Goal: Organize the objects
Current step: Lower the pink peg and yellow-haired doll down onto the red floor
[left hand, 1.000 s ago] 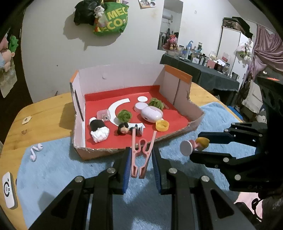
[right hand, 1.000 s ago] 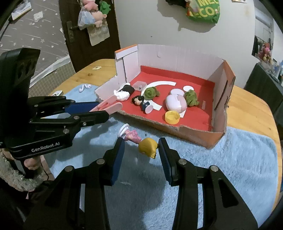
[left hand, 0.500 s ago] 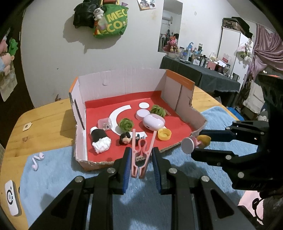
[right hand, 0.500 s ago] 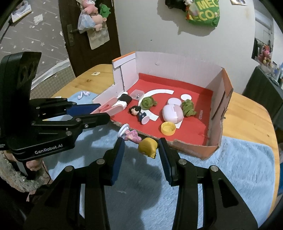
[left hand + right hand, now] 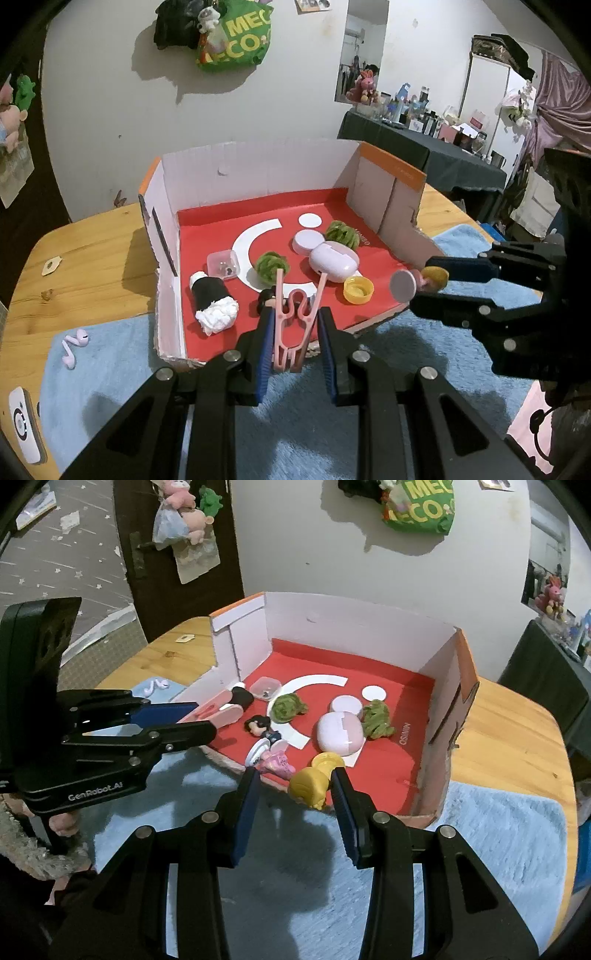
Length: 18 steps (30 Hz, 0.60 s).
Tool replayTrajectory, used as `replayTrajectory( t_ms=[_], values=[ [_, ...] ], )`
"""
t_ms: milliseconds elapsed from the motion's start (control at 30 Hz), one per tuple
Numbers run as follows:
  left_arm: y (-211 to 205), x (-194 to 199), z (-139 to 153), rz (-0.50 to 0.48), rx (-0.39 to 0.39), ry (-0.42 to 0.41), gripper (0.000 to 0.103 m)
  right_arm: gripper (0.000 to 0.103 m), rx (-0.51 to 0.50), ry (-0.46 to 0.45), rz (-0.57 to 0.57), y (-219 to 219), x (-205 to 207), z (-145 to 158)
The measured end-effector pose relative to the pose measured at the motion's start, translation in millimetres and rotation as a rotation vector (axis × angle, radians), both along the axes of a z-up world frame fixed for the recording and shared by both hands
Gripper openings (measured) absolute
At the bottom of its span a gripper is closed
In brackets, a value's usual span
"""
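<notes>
Pink clip (image 5: 293,325) clamped in left hand-held gripper (image 5: 294,334), blonde doll (image 5: 303,777) pinched in right hand-held gripper (image 5: 294,794), both over box (image 5: 258,170) front edge

Green bag (image 5: 236,37) hung on white wall, plush toys (image 5: 183,515) on dark door, cluttered black side table (image 5: 417,147)

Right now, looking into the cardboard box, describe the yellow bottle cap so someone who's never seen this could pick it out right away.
Find the open cardboard box with the red floor on the wooden table. Near its low front edge, beside the pale lilac earbud case, lies the yellow bottle cap. It is the only yellow thing lying on the red floor, small, round, hollow side up.
</notes>
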State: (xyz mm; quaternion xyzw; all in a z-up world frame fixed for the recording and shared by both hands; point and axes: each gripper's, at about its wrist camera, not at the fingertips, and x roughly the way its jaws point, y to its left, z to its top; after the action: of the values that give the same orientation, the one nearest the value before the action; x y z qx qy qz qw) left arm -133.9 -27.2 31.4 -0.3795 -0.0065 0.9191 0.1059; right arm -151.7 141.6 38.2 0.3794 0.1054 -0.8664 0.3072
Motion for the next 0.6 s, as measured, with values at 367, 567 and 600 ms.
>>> replayTrajectory(
  t_ms=[367,567,600],
  values=[
    [-1.8,-18.3,-11.8,-0.028,-0.005,-0.061,0.024,0.038,0.049,-0.026,-0.015,0.5,-27.7,-8.8],
    [0.6,-26.2,-17.2,-0.046,-0.015,-0.093,0.024,0.038,0.06,-0.043,-0.001,-6.7,-36.3,-13.3],
    [0.4,-27.2,-17.9,-0.047,-0.017,-0.096,0.024,0.038,0.07,-0.039,-0.005,-7.6,-37.5,-14.2]
  ],
)
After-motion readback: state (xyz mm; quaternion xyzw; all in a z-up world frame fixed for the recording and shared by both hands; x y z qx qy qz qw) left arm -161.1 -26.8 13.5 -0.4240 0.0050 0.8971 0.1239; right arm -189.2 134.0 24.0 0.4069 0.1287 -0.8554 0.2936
